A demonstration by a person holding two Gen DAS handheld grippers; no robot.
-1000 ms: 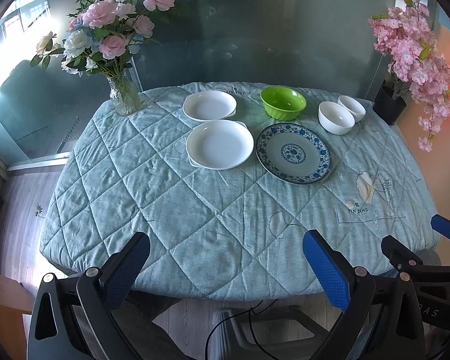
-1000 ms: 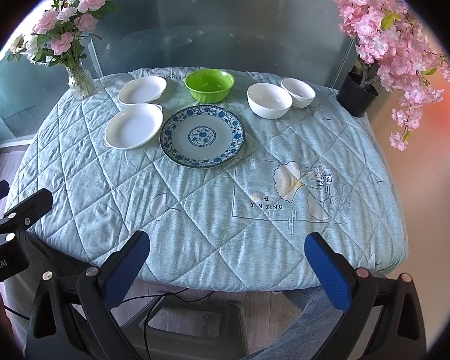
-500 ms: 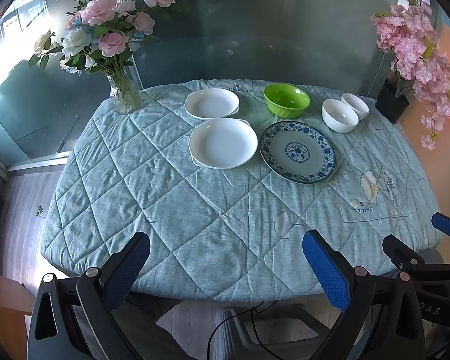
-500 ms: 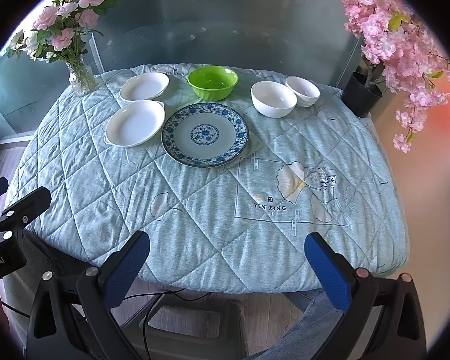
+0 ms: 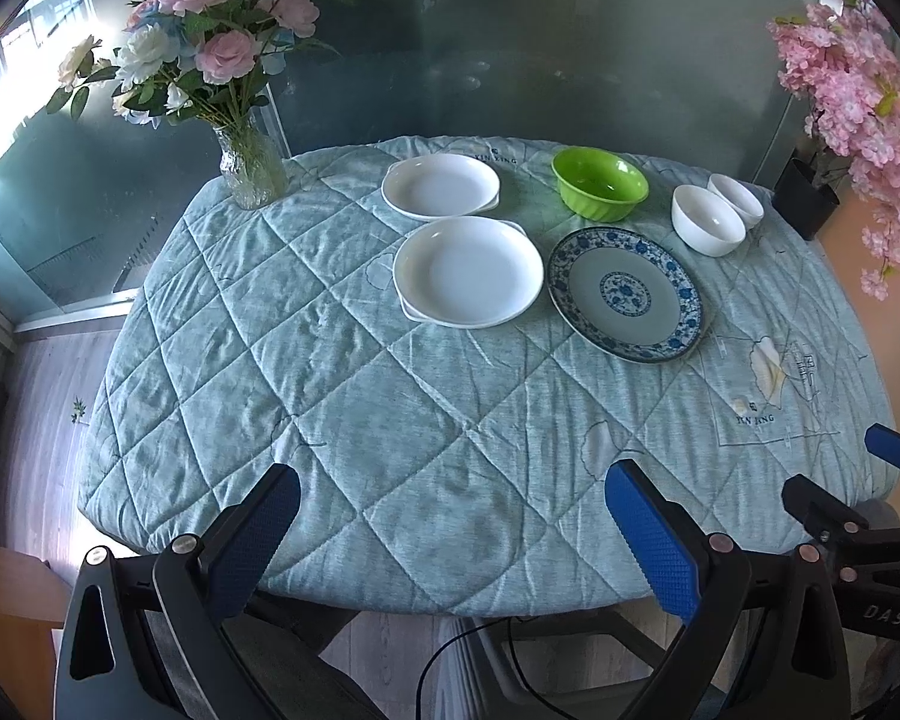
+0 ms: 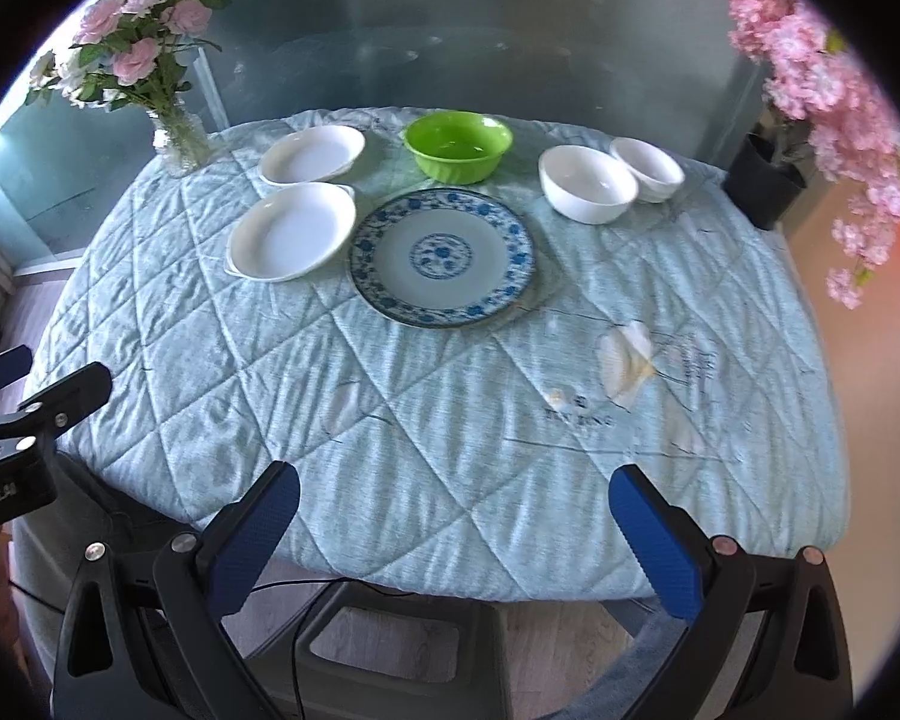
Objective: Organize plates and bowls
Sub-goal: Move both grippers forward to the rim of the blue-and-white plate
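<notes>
On the far half of the quilted table lie two white plates, the nearer (image 5: 468, 270) (image 6: 291, 231) and the farther (image 5: 440, 186) (image 6: 312, 154). A blue-patterned plate (image 5: 624, 293) (image 6: 442, 257) sits beside them, a green bowl (image 5: 600, 183) (image 6: 458, 144) behind it. Two white bowls, large (image 5: 708, 220) (image 6: 588, 183) and small (image 5: 736, 200) (image 6: 647, 169), stand to the right. My left gripper (image 5: 453, 516) and right gripper (image 6: 453, 519) hang open and empty over the table's near edge, far from the dishes.
A glass vase of pink and white flowers (image 5: 251, 171) (image 6: 177, 138) stands at the table's far left corner. A black pot with pink blossoms (image 5: 807, 201) (image 6: 765, 180) stands off the far right. A glass wall runs behind the table (image 5: 390, 408).
Both grippers have moved forward toward the table, so the dishes appear slightly nearer and lower in view. Both stay open, and the dishes have not moved.
</notes>
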